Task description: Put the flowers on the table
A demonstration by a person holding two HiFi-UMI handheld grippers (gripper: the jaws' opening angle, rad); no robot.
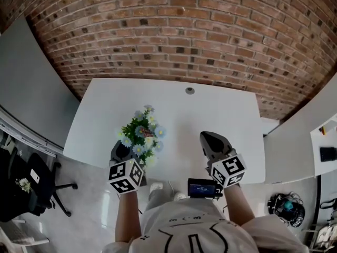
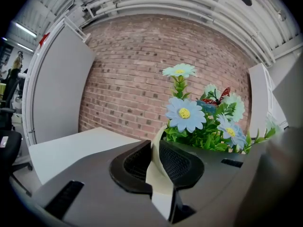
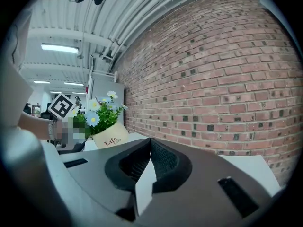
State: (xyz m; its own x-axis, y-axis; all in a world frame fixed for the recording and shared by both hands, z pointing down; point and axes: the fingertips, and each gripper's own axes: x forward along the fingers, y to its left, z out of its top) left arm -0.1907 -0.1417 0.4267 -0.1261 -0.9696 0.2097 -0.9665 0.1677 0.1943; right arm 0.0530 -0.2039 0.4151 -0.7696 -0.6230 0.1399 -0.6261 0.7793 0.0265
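A bunch of blue and white artificial flowers (image 1: pixel 142 135) in a cream pot hangs over the near left part of the white table (image 1: pixel 210 109). My left gripper (image 1: pixel 126 151) is shut on the pot's rim (image 2: pixel 158 141), and the blooms (image 2: pixel 185 113) rise just past its jaws. In the right gripper view the pot (image 3: pixel 109 137) leans, printed "Life"; whether it touches the table I cannot tell. My right gripper (image 1: pixel 206 139) hovers over the table's near edge to the right of the flowers. Its jaws (image 3: pixel 149 148) meet at the tips with nothing held.
A brick wall (image 1: pixel 174 30) runs behind the table. Grey partitions (image 1: pixel 26 88) stand on both sides. A small round grommet (image 1: pixel 190 90) sits at the table's far edge. An office chair (image 1: pixel 31 183) is at the left, and a bag (image 1: pixel 287 210) lies on the floor at the right.
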